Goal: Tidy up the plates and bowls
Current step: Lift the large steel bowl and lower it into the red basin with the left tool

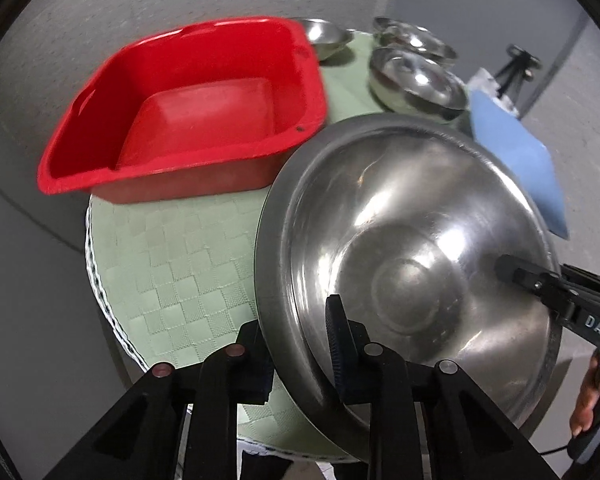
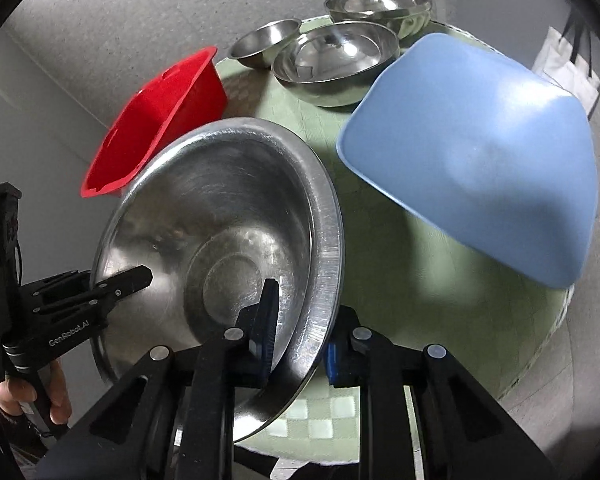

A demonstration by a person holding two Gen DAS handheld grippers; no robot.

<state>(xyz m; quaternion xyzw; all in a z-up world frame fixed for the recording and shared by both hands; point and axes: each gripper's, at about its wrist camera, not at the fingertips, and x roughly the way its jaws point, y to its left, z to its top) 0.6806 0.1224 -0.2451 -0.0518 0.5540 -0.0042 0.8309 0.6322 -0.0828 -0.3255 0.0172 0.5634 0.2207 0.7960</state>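
A large steel bowl [image 1: 400, 240] fills the near right of the left wrist view, over a green checked mat [image 1: 172, 272]. My left gripper [image 1: 296, 340] is shut on the bowl's near rim, one pad inside and one outside. In the right wrist view the same bowl [image 2: 220, 220] sits at centre left, and my right gripper [image 2: 306, 320] is shut on its right rim in the same way. Each gripper shows in the other's view, clamped on the opposite rim. Whether the bowl rests on the mat I cannot tell.
A red square tub [image 1: 196, 112] stands open behind the bowl, and a blue tub [image 2: 480, 152] lies bottom up to the right. Three smaller steel bowls [image 2: 336, 62] sit at the back of the round table. A hand [image 2: 32, 396] holds the left gripper's handle.
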